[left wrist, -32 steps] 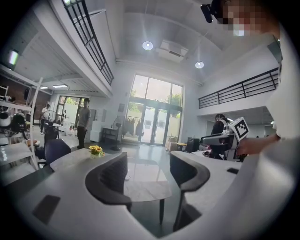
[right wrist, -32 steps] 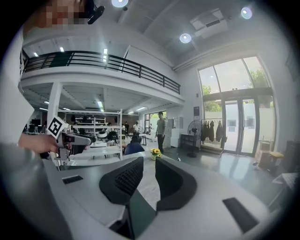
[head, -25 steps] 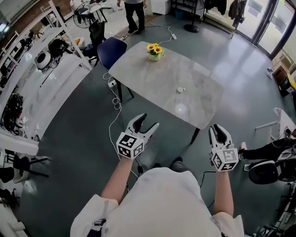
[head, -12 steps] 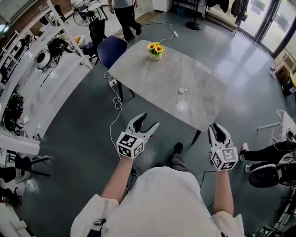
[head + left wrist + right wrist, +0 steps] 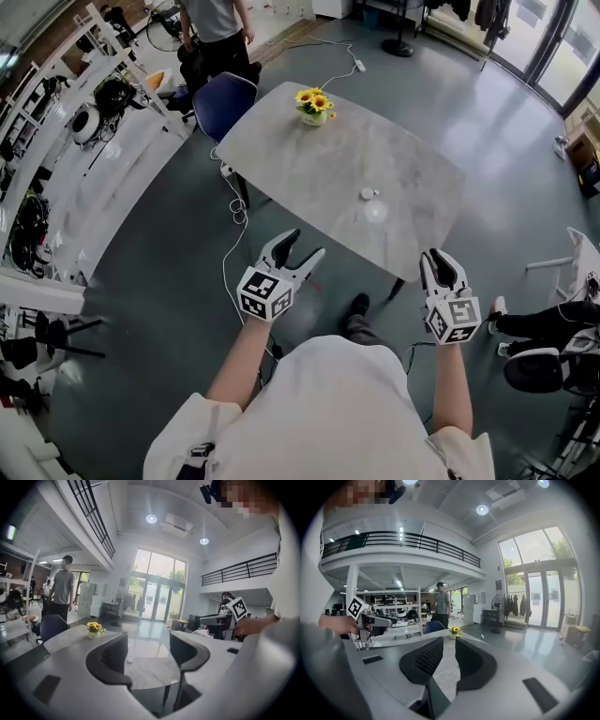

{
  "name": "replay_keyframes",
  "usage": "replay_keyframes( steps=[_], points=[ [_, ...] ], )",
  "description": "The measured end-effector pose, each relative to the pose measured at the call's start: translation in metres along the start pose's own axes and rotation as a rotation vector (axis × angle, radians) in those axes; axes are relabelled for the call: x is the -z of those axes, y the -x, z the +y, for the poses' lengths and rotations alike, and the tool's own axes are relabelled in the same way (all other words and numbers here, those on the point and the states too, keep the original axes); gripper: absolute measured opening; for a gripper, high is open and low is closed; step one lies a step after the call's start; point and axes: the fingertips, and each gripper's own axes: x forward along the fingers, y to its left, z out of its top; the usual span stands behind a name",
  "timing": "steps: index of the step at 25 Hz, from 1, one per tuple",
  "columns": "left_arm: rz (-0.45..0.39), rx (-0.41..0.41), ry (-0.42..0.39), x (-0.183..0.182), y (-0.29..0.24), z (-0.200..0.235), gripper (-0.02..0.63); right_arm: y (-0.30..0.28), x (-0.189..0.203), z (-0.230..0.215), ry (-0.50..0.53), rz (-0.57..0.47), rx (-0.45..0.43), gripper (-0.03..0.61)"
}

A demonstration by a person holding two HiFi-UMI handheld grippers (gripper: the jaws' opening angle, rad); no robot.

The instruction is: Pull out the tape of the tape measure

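1. Left gripper: grey moulded shell with a marker cube behind. Its ribbed dark fingers stand wide apart with nothing between them. It is held over the floor, short of the surface's near edge.
2. Right gripper: same make. Its fingers are parted by a narrow gap and are empty.
3. Cable: thin, white, lying slack across the glossy dark-grey floor.
4. Surface: rounded slab top in pale grey stone pattern, polished enough to carry a glare spot.
5. Tape measure: small, round, pale case, lying flat toward the near right part of the surface and well apart from both grippers.
   - Handling, by judgement: light, hard-shelled and smooth, so it is likely to skate on the polished top if pushed.
   - Suggested hold: one pair of fingers across the case, the other on the tape's end tab.
   - The tab and the tape's material are too small to make out.
6. Sunflowers: yellow heads in a small pale pot, upright near the far edge.
7. Chair: dark blue, padded, at the far left corner.
8. Person: standing beyond the chair.
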Motion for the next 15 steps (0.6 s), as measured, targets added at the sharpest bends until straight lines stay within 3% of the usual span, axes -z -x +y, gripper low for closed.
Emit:
replay_keyframes(
  steps=[15],
  points=[
    [0.039,-0.06,0.006,-0.024,-0.113,0.026,0.279,-0.096,-0.01,-0.089,-0.008,0.033,-0.116,0.098]
  ],
)
